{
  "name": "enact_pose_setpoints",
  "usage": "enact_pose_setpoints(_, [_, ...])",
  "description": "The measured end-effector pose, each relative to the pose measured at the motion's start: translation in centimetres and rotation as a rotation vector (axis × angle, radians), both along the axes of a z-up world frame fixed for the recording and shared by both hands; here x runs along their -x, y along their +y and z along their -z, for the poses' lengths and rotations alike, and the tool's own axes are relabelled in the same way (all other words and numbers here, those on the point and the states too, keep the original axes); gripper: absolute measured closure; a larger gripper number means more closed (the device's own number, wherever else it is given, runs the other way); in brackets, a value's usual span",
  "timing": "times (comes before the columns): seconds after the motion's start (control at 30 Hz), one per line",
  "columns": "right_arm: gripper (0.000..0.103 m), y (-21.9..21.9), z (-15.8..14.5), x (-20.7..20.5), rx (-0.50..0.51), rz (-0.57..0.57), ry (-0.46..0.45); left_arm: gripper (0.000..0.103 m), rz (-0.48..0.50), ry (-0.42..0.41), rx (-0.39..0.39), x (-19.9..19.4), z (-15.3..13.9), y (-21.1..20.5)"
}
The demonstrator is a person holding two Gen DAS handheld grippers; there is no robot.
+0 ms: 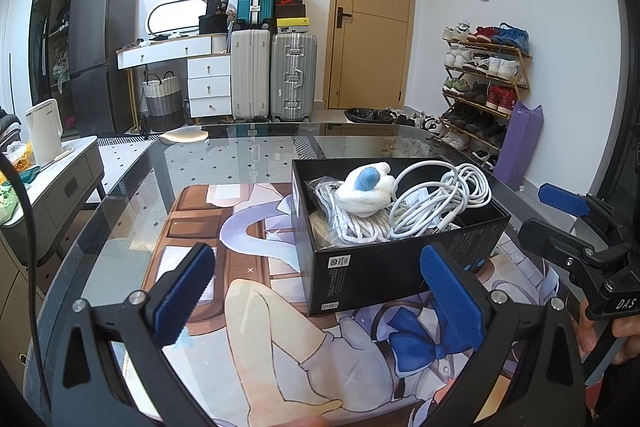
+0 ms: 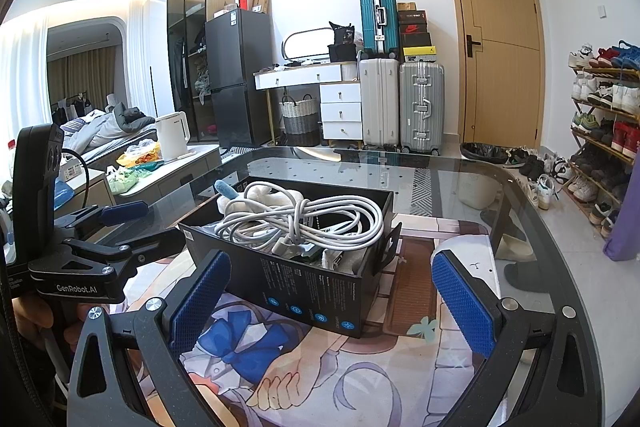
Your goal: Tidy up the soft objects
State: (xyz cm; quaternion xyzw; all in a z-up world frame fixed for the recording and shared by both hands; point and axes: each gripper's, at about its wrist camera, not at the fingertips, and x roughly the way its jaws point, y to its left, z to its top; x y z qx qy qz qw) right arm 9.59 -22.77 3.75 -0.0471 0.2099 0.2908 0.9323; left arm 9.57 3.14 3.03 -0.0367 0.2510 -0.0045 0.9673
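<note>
A black open box [image 1: 360,275] [image 2: 320,291] stands on a printed mat [image 1: 248,327] [image 2: 404,355] on a glass table. In it lie a white sock ball with a blue patch [image 1: 362,189] [image 2: 260,201], a coiled white cable [image 1: 444,197] [image 2: 304,223] and bagged white cords [image 1: 352,227]. My left gripper [image 1: 320,291] is open and empty, in front of the box. My right gripper [image 2: 332,299] is open and empty, its jaws straddling the box's near corner. Each gripper also shows in the other view, the right [image 1: 568,223] and the left [image 2: 128,223] beside the box.
The glass table's edge [image 2: 532,211] curves off to the right. A low side cabinet [image 1: 60,183] with a white kettle [image 1: 44,137] stands left. Suitcases [image 1: 276,79], a door [image 1: 368,15], a shoe rack [image 1: 484,87] and a purple bag [image 1: 520,143] stand beyond.
</note>
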Motion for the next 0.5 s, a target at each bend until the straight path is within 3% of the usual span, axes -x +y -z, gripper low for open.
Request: enact_pose_setpoints(0.5, [0.001, -0.05, 0.03, -0.02, -0.001, 0.000, 0.001, 0.000, 0.004, -0.005, 0.004, 0.01, 0.02, 0.15])
